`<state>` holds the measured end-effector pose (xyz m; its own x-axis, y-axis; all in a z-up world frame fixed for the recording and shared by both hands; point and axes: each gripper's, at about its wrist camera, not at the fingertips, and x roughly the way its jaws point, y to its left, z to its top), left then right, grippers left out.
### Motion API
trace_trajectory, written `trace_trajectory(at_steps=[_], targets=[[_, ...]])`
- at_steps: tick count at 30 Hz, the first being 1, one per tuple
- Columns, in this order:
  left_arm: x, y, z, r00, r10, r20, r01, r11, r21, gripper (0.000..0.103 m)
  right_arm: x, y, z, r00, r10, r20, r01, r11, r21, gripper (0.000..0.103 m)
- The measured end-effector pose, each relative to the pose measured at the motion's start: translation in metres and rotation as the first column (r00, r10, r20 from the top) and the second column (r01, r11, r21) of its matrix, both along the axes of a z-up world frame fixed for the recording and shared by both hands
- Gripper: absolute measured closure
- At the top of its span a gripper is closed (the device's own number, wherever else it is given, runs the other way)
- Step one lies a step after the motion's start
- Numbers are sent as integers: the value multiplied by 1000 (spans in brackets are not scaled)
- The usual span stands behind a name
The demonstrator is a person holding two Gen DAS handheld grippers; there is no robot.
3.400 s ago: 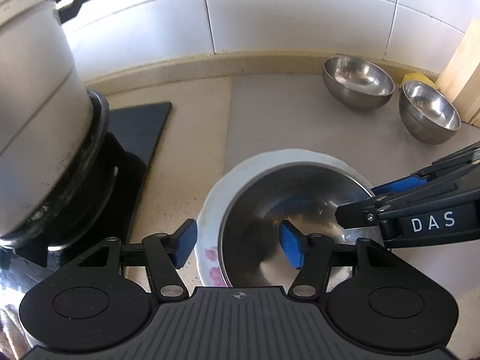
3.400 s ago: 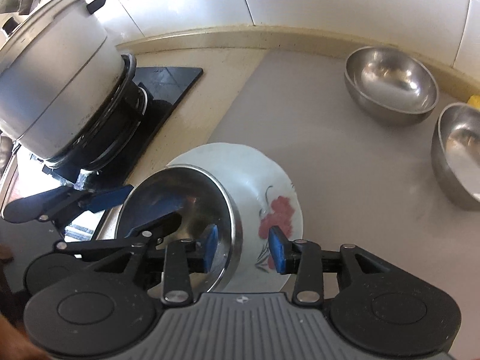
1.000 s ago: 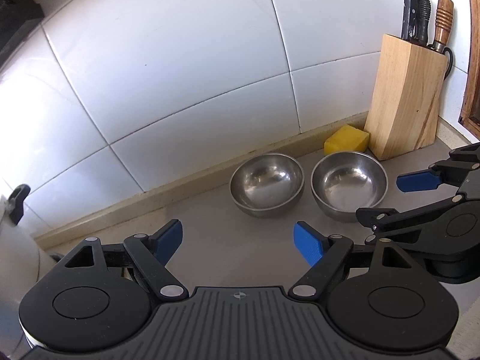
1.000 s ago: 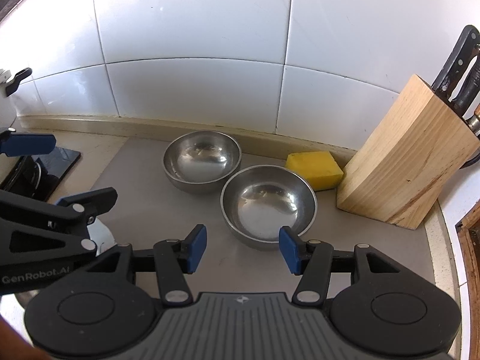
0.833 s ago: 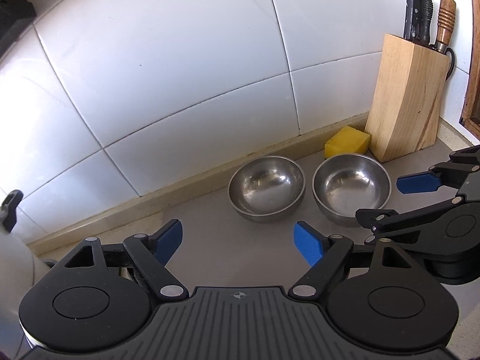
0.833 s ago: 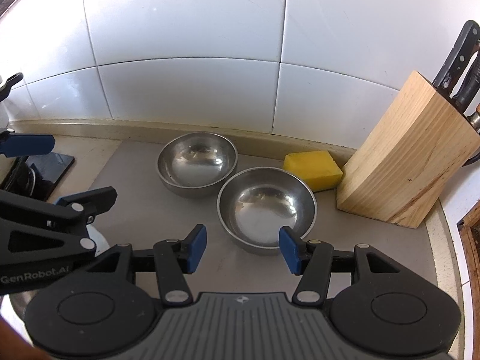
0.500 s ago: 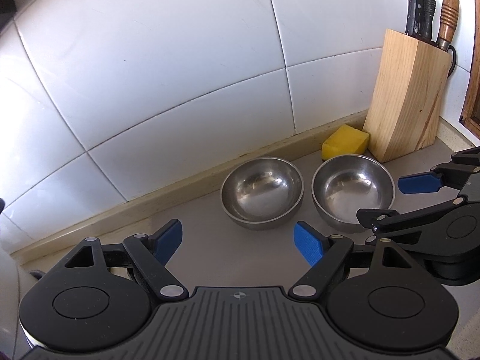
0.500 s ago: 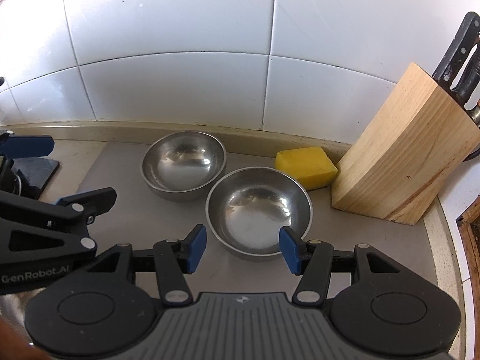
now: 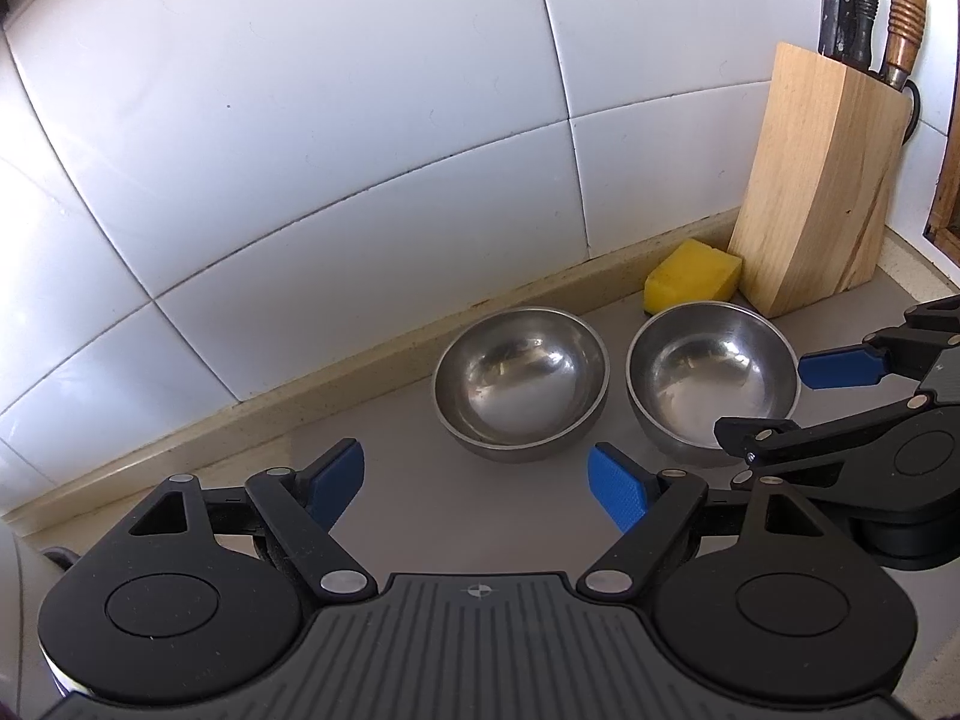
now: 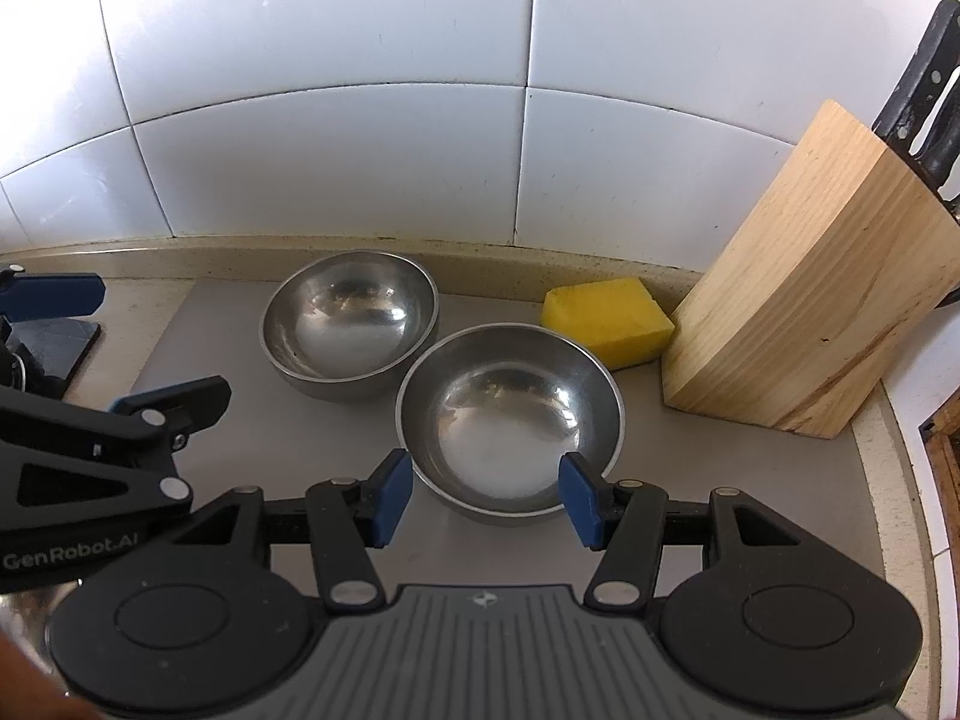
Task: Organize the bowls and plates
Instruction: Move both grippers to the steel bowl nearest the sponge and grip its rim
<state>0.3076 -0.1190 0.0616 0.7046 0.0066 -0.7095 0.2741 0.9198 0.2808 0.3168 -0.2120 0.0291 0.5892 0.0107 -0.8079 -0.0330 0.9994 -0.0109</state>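
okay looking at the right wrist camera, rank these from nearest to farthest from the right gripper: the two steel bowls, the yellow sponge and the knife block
From the right gripper:
1. Near steel bowl, right in front of the fingertips.
2. Far steel bowl, behind it to the left, by the wall.
3. Yellow sponge, back right against the wall's base.
4. Knife block, far right.
The far bowl and sponge are close to call.

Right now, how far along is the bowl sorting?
Nothing visible here looks finished: two steel bowls sit side by side, unstacked, by the wall, one nearer the sponge, the other to its left. Both grippers are open and empty; the right gripper is lined up on the nearer bowl. Gathering both remains.
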Motion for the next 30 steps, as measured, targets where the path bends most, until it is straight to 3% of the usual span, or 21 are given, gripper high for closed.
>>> trace_trajectory(at_steps=[30], targets=[[22, 1, -14, 999, 3, -43, -3, 1000, -7, 22, 19, -2, -13, 999, -16, -37, 15, 1000, -9, 72]])
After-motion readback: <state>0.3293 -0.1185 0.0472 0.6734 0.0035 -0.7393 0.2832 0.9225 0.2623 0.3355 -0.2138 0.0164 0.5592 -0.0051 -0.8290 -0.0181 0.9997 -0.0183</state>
